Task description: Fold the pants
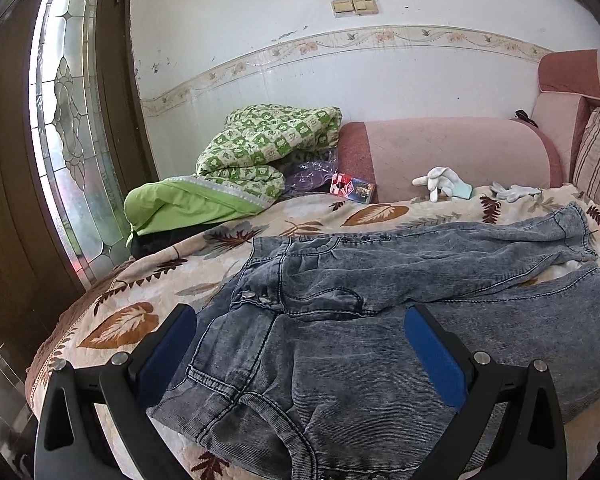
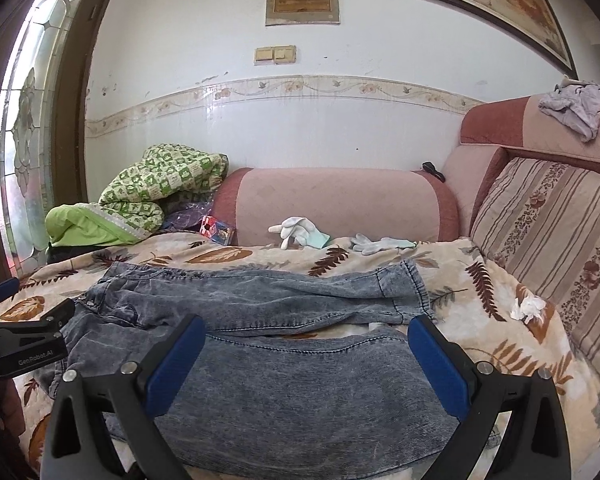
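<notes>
Between both wide-open, empty grippers, left gripper [image 1: 300, 320] and right gripper [image 2: 306, 330], pants [image 2: 260, 360] lie unfolded; next: pinch near leg, fold over.

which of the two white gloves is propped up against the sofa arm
The left glove, with the teal cuff, leans against the sofa arm. The right glove lies flat on the blanket.

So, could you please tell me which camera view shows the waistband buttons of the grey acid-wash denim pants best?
The left wrist view: the metal waistband buttons of the grey acid-wash denim pants sit clear just ahead of the open left gripper. The right wrist view shows mostly the legs; the waist lies far left beside the left gripper's body, buttons barely discernible.
</notes>
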`<action>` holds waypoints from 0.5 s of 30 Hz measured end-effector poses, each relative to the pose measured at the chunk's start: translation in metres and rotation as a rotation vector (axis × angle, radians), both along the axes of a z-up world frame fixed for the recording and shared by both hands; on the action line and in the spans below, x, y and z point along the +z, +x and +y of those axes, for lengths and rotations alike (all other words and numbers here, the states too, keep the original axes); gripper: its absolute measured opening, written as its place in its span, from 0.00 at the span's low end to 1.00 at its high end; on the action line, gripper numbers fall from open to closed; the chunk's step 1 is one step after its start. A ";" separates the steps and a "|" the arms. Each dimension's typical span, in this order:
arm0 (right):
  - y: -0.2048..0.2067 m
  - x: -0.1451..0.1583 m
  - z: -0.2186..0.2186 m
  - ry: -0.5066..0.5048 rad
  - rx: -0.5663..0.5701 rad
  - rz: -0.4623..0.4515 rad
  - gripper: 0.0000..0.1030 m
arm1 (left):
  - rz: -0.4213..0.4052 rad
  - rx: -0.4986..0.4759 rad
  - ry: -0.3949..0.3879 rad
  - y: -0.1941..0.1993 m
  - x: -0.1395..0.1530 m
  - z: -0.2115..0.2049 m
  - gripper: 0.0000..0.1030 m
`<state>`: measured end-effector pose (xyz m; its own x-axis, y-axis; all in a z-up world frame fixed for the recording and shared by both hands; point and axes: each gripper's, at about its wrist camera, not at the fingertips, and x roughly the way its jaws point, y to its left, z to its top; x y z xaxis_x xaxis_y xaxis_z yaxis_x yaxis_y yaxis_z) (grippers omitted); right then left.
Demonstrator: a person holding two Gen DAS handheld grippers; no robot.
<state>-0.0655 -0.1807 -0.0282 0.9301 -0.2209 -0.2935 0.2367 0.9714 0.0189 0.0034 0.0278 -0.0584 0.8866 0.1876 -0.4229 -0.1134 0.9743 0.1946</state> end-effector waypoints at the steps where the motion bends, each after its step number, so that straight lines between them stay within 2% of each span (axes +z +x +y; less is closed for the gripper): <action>1: 0.001 0.000 0.001 -0.003 0.003 0.000 0.99 | 0.006 0.008 -0.005 0.002 -0.001 0.002 1.00; 7: 0.006 -0.002 0.006 -0.018 0.021 -0.001 0.99 | 0.026 0.037 -0.041 0.009 -0.004 0.013 1.00; 15: 0.011 -0.003 0.004 -0.005 0.028 0.006 0.99 | 0.011 0.035 -0.056 0.008 0.001 0.016 1.00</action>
